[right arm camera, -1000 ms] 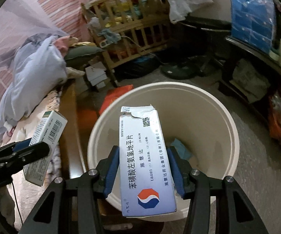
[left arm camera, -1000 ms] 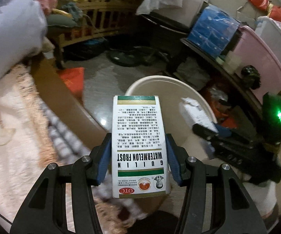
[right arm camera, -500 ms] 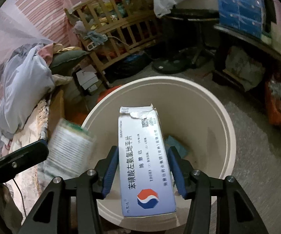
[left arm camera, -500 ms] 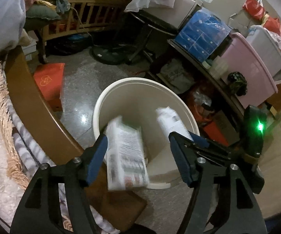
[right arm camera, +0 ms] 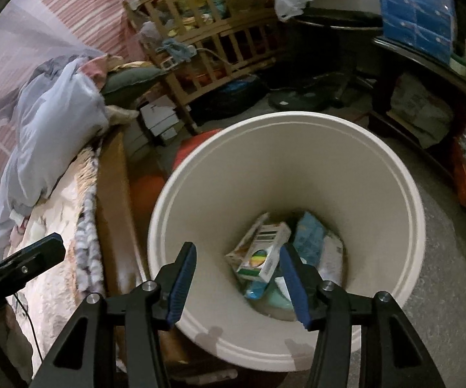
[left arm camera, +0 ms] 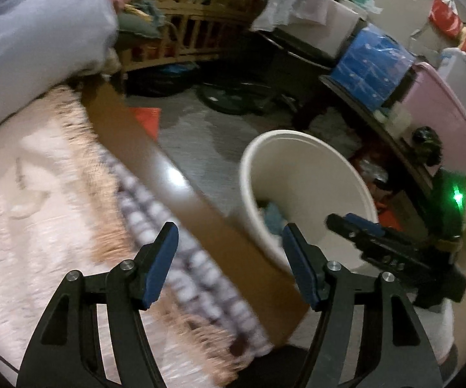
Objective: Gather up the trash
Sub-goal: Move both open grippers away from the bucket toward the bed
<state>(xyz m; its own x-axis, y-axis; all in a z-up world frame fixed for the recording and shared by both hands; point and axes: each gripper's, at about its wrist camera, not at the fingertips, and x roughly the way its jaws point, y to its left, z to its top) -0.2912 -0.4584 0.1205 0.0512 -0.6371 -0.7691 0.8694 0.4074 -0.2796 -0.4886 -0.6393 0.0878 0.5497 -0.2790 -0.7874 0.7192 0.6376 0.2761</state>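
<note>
A cream round bin [right arm camera: 394, 168] stands on the floor beside the bed; it also shows in the left wrist view [left arm camera: 297, 139]. Medicine cartons [right arm camera: 262, 255] and blue packets [right arm camera: 310, 236] lie at its bottom. My right gripper [right arm camera: 237, 274] is open and empty, right above the bin's near rim. My left gripper [left arm camera: 229, 258] is open and empty, over the bed's brown wooden edge [left arm camera: 155, 152], left of the bin. The right gripper [left arm camera: 391, 252] shows over the bin in the left wrist view. The left gripper [right arm camera: 22, 265] shows at the left in the right wrist view.
A bed with a pale fluffy blanket [left arm camera: 38, 194] and a bundled grey quilt [right arm camera: 55, 129] lies at the left. A wooden crib [right arm camera: 213, 38] stands behind. Blue packs [left arm camera: 375, 68], a pink tub [left arm camera: 439, 113] and a dark shelf [right arm camera: 427, 74] crowd the right.
Both grippers opened and let their cartons fall into the bin. The left gripper swung left from over the bin to above the bed edge. The right gripper stayed over the bin.
</note>
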